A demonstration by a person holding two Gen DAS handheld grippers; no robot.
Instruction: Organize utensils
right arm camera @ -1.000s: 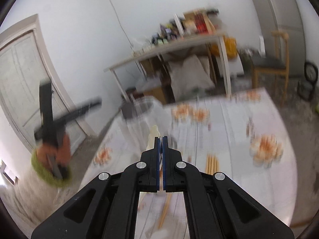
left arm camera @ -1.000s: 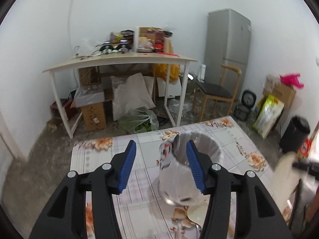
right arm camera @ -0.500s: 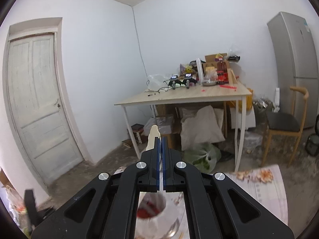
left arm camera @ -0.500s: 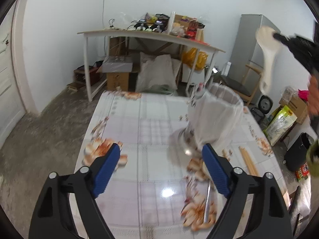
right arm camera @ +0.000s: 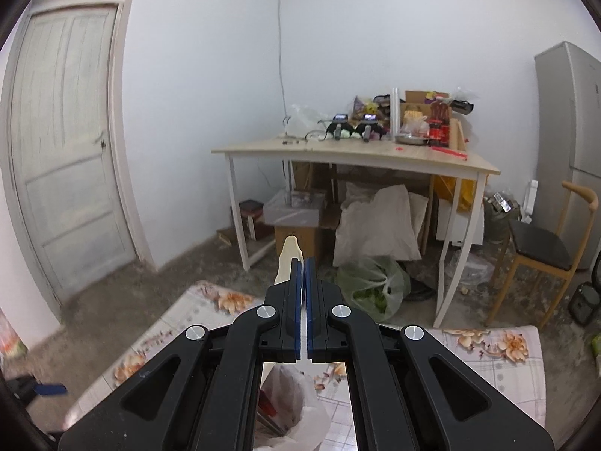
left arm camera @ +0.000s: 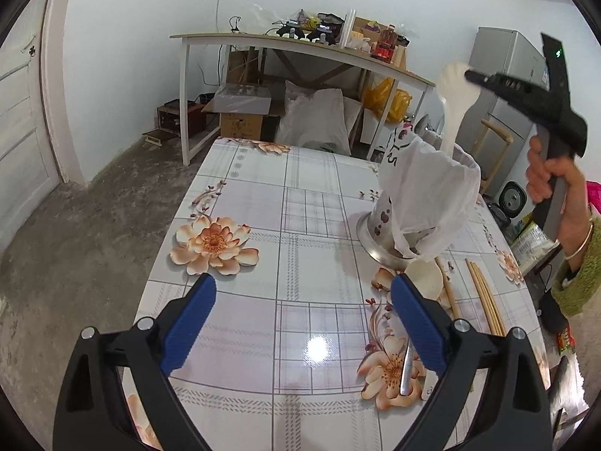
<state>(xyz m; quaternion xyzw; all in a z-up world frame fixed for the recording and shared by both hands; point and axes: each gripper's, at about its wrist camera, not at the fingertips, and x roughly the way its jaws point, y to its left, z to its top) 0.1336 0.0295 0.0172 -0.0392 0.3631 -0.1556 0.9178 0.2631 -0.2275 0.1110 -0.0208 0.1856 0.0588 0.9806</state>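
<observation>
The right gripper (right arm camera: 302,274), jaws clamped on a cream spoon (left arm camera: 452,94), holds it above the bag-lined holder (left arm camera: 424,203) on the table (left arm camera: 263,225), where a snag could tip it (left gripper (left arm camera: 300,314) jaws just opened, empty).

Bright even indoor light, glare spot on the glossy tablecloth (left arm camera: 317,347), strong fisheye bending, dark vignetted corners.

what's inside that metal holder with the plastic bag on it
A white plastic bag lines the metal holder. In the right wrist view, something red and some thin stick-like pieces show down in the bag's mouth. The bag's folds and the right claw hide the rest.
</observation>
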